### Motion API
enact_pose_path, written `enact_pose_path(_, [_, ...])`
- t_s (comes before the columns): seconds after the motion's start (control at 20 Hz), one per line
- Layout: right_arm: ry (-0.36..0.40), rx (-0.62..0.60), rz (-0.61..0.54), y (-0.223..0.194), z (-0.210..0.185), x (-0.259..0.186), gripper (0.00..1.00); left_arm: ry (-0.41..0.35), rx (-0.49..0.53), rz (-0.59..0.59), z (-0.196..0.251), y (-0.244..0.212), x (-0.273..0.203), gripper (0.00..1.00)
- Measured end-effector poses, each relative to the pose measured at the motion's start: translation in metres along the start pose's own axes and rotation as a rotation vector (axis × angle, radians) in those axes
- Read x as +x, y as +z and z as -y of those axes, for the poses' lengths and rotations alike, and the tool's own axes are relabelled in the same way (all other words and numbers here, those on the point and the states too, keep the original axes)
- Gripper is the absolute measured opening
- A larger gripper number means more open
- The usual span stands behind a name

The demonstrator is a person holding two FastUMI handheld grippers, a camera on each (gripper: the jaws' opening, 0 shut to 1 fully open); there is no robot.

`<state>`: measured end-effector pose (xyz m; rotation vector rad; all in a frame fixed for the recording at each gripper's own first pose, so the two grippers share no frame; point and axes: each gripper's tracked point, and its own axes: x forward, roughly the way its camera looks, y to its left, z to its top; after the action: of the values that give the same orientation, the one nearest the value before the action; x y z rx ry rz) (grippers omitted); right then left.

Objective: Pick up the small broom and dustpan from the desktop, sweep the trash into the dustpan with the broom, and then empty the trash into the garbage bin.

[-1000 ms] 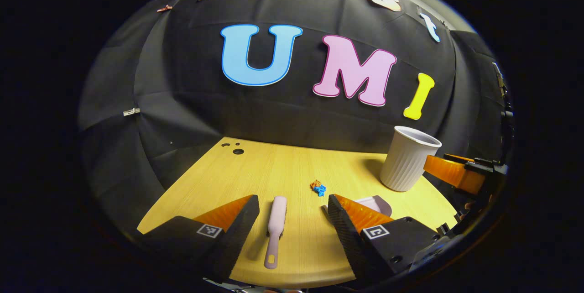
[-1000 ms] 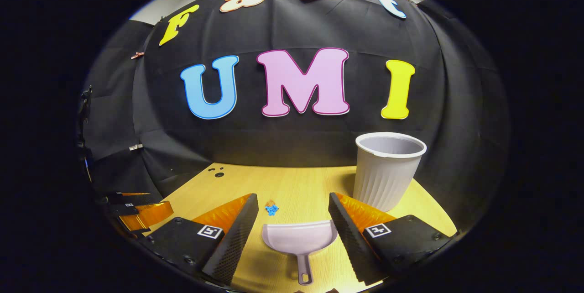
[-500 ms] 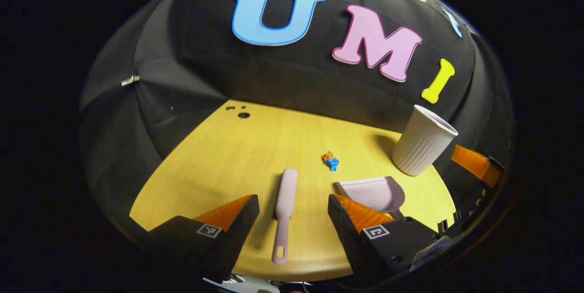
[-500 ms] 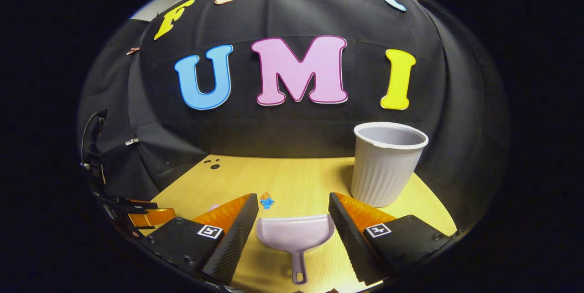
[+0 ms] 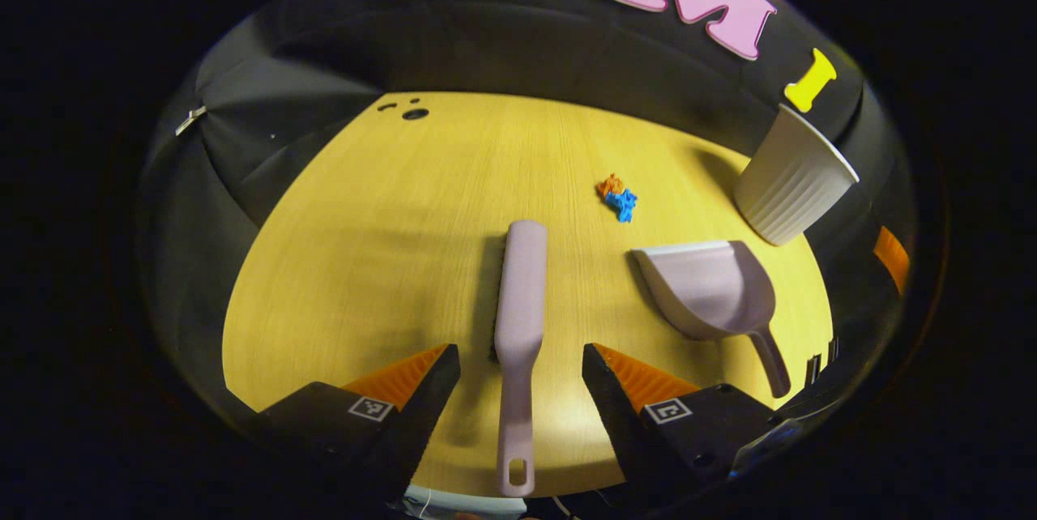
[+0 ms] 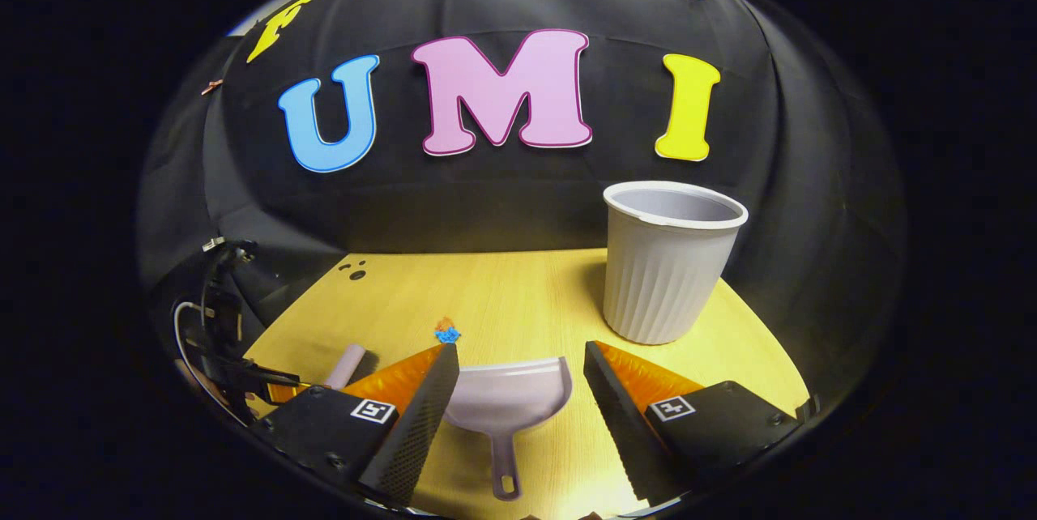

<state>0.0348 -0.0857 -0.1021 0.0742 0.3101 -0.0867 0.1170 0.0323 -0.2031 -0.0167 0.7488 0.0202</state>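
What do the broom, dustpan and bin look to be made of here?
Broom: likely moulded plastic, matte pale lilac, one smooth piece with a hanging hole.
Dustpan: apparently the same plastic, thin-walled scoop with a soft sheen.
Bin: probably plastic too, pale grey, with vertical ribs and a rolled rim.

The left gripper [image 5: 521, 374] is held with its jaws spread wide and angled steeply downward. The right gripper [image 6: 521, 374] is likewise held wide apart, pointed more level. Nothing is gripped by either.
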Motion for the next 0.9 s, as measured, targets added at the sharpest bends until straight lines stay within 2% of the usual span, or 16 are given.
enact_pose_path(0.5, [0.012, 0.052, -0.179, -0.044, 0.009, 0.030, 0.99, 0.060, 0.028, -0.209, -0.008, -0.019, 0.061, 0.96])
enact_pose_path(0.65, [0.027, 0.052, -0.206, -0.052, 0.009, 0.031, 0.99, 0.087, 0.085, -0.212, -0.012, -0.016, 0.069, 0.98])
enact_pose_path(0.7, [0.030, 0.051, -0.214, -0.054, 0.008, 0.030, 0.99, 0.084, 0.093, -0.220, -0.010, -0.017, 0.068, 0.88])
enact_pose_path(0.75, [0.035, 0.050, -0.222, -0.056, 0.007, 0.031, 0.99, 0.087, 0.092, -0.222, -0.009, -0.018, 0.068, 0.87])
enact_pose_path(0.9, [0.044, 0.043, -0.233, -0.059, 0.006, 0.030, 0.99, 0.089, 0.090, -0.221, -0.004, -0.019, 0.070, 0.71])
